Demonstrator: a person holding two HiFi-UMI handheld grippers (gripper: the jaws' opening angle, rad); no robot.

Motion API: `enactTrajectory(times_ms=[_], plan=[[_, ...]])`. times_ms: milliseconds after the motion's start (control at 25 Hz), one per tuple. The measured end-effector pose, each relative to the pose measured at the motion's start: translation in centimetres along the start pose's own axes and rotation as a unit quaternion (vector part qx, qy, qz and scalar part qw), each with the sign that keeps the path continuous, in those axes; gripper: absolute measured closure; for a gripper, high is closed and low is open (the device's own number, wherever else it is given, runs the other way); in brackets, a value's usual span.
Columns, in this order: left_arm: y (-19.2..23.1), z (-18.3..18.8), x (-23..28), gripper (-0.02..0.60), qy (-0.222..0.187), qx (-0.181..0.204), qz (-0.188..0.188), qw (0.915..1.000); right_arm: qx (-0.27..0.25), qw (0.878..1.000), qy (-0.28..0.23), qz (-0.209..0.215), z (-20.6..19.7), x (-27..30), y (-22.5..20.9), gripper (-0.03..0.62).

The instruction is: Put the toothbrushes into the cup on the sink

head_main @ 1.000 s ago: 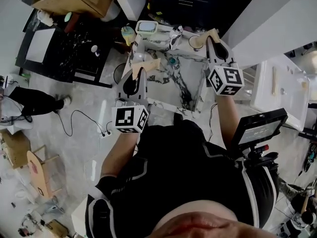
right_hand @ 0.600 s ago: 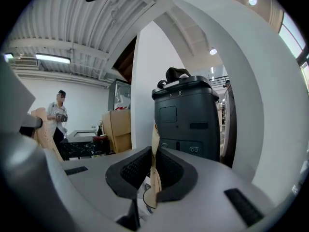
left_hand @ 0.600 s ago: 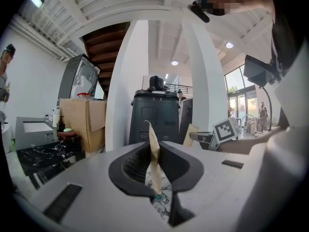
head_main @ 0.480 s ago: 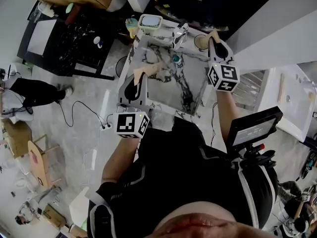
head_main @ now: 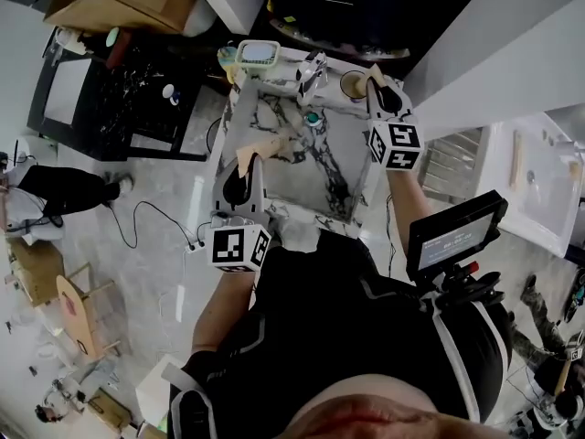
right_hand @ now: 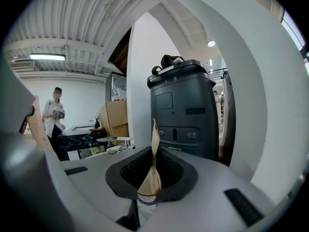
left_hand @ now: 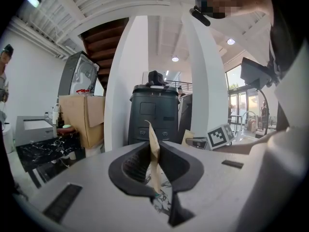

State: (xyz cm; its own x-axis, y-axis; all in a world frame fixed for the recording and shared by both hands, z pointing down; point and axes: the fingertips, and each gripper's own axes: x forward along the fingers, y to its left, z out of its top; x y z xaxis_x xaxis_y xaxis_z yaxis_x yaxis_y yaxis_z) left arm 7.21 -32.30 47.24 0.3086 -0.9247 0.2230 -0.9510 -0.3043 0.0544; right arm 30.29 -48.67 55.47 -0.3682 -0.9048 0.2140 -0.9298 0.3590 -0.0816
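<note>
The cup (head_main: 351, 84) stands at the far right corner of the sink (head_main: 291, 158), just right of the faucet (head_main: 311, 69). Its mouth looks dark, and what it holds cannot be made out. At the far left corner sits a square tub (head_main: 258, 53) with a pale green rim and a flat, light inside. A teal drain plug (head_main: 313, 117) sits in the far part of the marbled basin.

The right tool (head_main: 378, 91) has its jaws clamped on the right toothbrush (head_main: 372, 73), whose far end lies just beside the cup's right rim. Whether it touches the cup cannot be told. The left tool (head_main: 247, 165) is likewise closed on the left toothbrush (head_main: 262, 144), held over the near left part of the basin, well apart from the cup.

Each toothbrush is wrapped in a flat tan paper sleeve. In the gripper views each sleeve stands edge-on between the pads as a thin upright strip. The right one widens toward the jaws, where a white end with a blue line shows.
</note>
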Motion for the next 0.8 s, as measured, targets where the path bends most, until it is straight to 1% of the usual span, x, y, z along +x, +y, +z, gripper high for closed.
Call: enactTrajectory(times_ms=[320, 640, 720, 800], plan=[[-0.4, -0.4, -0.2, 0.529, 0.003, -0.006, 0.010, 0.9999, -0.016, 1.000, 0.006, 0.015, -1.3, 0.7, 0.2, 0.553], [-0.1, 0.2, -1.1, 0.529, -0.002, -0.005, 0.020, 0.9998, -0.018, 1.000, 0.010, 0.008, -1.1, 1.0, -0.1, 0.546], [0.0, 0.6, -1.4, 0.529, -0.004, -0.006, 0.020, 0.9998, -0.023, 1.000, 0.012, 0.005, -0.7, 0.8, -0.2, 0.486], [0.1, 1.0, -1.6, 0.529, -0.006, -0.005, 0.018, 0.9998, -0.025, 1.000, 0.014, -0.006, -0.2, 0.5, -0.4, 0.453]])
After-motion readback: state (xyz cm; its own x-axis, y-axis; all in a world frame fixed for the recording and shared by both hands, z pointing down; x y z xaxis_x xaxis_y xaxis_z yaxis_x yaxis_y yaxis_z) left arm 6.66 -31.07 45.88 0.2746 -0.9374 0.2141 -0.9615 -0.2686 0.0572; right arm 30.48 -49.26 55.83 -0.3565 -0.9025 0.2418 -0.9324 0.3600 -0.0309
